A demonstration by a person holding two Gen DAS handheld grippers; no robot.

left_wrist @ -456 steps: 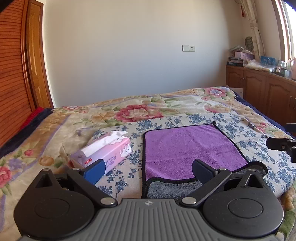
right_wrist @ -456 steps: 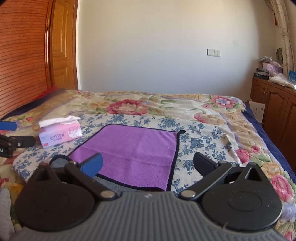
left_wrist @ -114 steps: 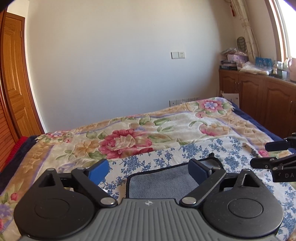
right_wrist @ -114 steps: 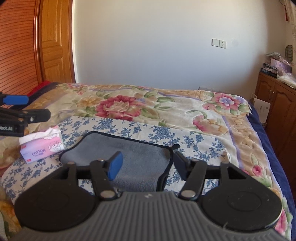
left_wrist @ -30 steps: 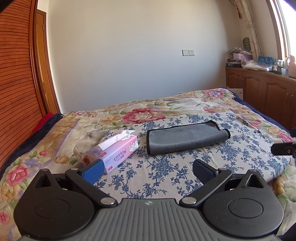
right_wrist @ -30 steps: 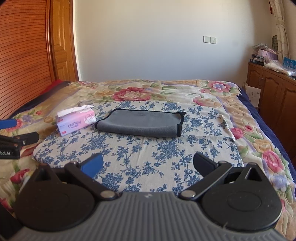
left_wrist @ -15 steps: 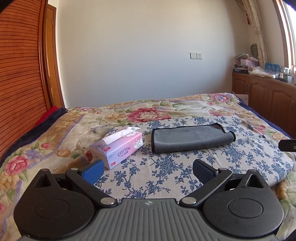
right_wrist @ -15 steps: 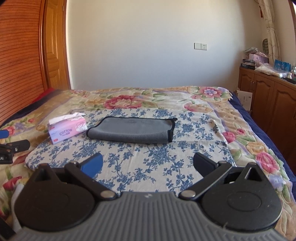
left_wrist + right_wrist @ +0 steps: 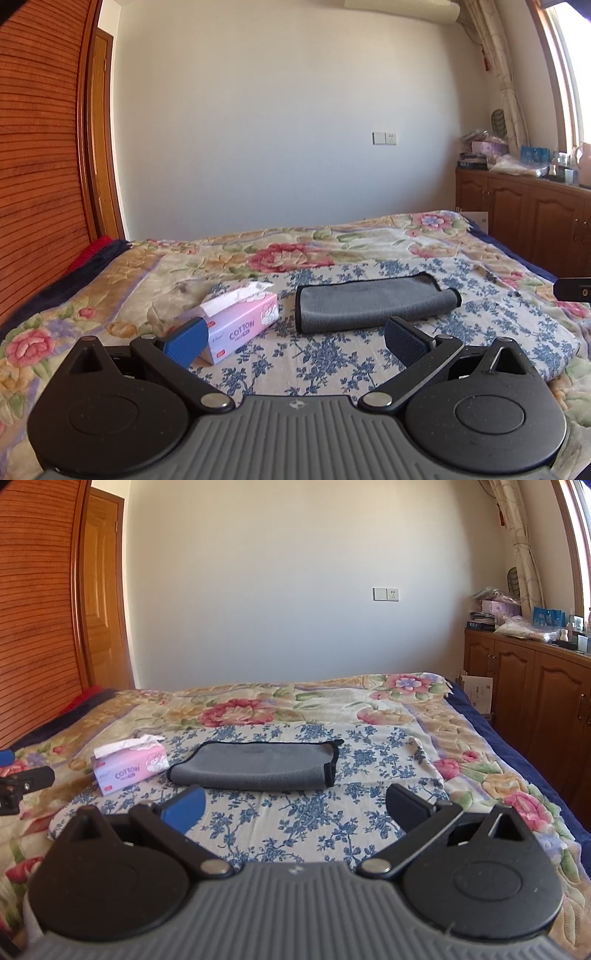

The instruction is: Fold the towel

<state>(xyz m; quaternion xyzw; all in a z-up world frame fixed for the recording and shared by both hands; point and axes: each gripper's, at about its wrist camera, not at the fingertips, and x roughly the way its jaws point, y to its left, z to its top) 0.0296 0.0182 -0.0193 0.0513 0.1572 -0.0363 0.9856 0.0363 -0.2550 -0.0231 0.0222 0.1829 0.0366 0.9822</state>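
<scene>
The towel [image 9: 373,304] lies folded, grey side out with a black hem, on the blue-flowered cloth [image 9: 332,362] on the bed; it also shows in the right wrist view [image 9: 258,768]. My left gripper [image 9: 295,341] is open and empty, held back from the towel and above the cloth. My right gripper [image 9: 295,806] is open and empty, also well short of the towel. The tip of the right gripper shows at the left view's right edge [image 9: 574,290], and the left gripper's tip shows at the right view's left edge [image 9: 22,781].
A pink tissue box [image 9: 236,323] stands just left of the towel, also seen in the right wrist view [image 9: 129,766]. Wooden cabinets [image 9: 535,701] with clutter on top run along the right wall. A wooden door and slatted panel [image 9: 40,147] stand at the left.
Both grippers have drawn further back and a little up from the folded towel, which lies still. Both stay open.
</scene>
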